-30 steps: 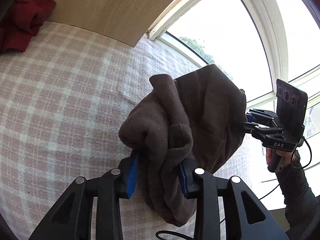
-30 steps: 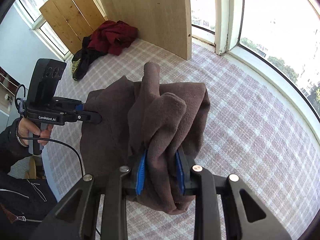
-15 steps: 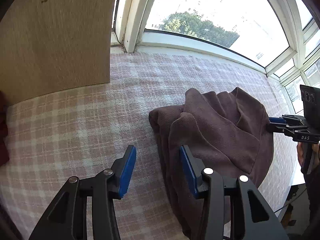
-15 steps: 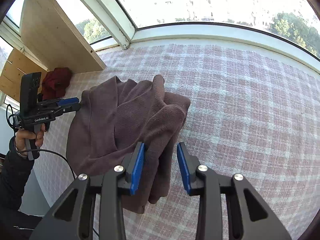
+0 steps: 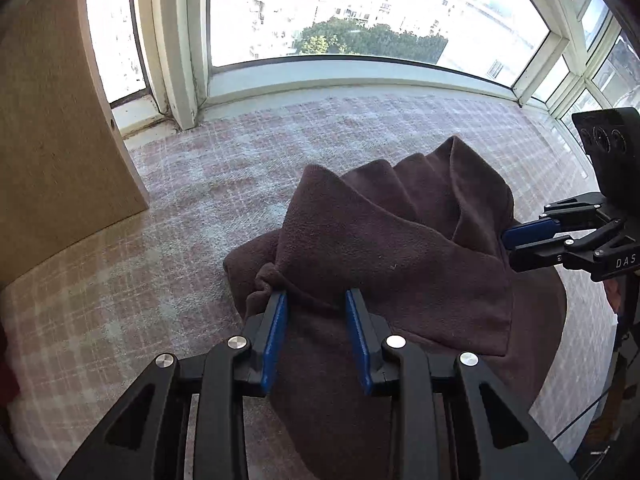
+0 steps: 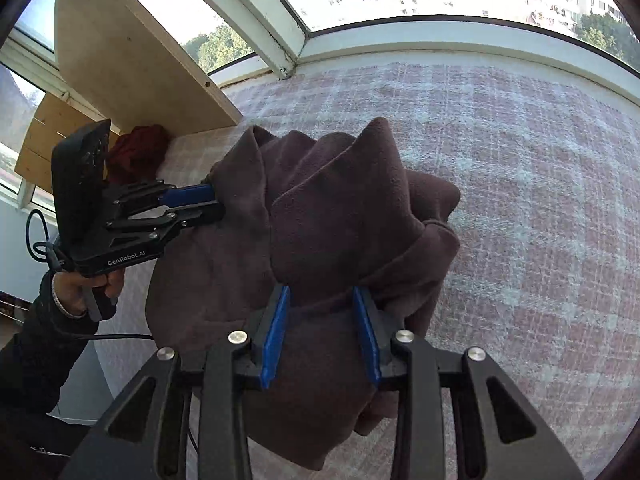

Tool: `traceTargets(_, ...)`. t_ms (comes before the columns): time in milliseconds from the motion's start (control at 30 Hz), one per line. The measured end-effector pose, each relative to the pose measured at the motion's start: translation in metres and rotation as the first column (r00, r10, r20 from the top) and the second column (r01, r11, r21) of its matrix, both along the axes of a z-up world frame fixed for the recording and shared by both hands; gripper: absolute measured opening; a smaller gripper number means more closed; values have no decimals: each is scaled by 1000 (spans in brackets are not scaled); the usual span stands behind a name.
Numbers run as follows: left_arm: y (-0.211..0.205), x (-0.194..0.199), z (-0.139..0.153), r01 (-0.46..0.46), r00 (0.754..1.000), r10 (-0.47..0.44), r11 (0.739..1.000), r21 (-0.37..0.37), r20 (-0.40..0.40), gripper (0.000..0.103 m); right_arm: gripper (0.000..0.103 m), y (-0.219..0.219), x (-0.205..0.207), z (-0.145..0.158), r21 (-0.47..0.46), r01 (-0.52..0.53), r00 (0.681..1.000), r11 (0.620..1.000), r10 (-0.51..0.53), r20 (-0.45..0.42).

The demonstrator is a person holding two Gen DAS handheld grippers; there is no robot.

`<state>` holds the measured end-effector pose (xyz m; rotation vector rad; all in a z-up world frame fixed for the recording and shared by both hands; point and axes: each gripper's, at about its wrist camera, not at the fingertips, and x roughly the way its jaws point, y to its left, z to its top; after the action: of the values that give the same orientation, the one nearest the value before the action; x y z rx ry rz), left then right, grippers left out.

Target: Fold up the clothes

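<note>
while the left gripper (image 5: 316, 304) closes its fingers on the bunched brown fleece garment (image 5: 400, 248), the right gripper (image 6: 322, 300) pinches another edge (gather step); next, spread it flat on the pink plaid cloth (image 6: 520, 200).

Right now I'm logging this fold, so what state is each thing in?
brown fleece garment: bunched on the plaid cover, gripped at two edges.
left gripper: jaws closing, fleece between them.
right gripper: clamped on fleece.
red garment: crumpled heap by the wooden board, untouched.
plaid cover: spread flat.
</note>
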<state>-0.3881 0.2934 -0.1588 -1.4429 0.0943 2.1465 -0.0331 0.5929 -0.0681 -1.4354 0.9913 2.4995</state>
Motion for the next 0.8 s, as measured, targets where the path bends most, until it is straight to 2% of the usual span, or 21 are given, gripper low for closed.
traceTargets(67,-3,5,14,17,1000,-17,1000,-16,-7,31,33,1,35,23,-8,43,995,999,-44,-84)
traceTargets(100,0,9,24,36,999,-37,999,-34,-29,33,33,-5,52,32,17,38,994,999,-36,-103)
traceTargets(200,21,19,51,122,992,-123,992,-26,-42,39,33,-34,85,33,98,-44,997,994,50,-62)
traceTargets(300,61,26,67,228,974,-228,974,9,-9,45,33,-66,89,17,184,-176,984,967,177,13)
traceTargets(367,89,29,63,290,957,-290,957,0,18,45,33,-85,88,6,234,-261,965,937,254,61)
traceTargets(433,110,30,48,323,946,-321,946,-40,48,45,33,-97,80,-1,268,-324,946,907,315,77)
traceTargets(533,123,28,22,351,933,-340,932,-91,121,46,33,-104,66,-7,336,-378,924,862,371,88)
traceTargets(600,122,22,11,350,930,-334,932,-93,152,52,33,-103,58,-13,379,-397,916,836,385,109)
traceTargets(633,120,17,8,338,933,-322,937,-86,164,55,33,-100,56,-16,380,-406,912,831,397,105)
traceTargets(733,114,4,3,287,948,-268,953,-100,171,54,33,-99,46,-17,361,-444,890,820,451,70)
traceTargets(800,113,1,-1,286,946,-266,954,-93,184,54,31,-101,39,-20,307,-490,868,816,490,83)
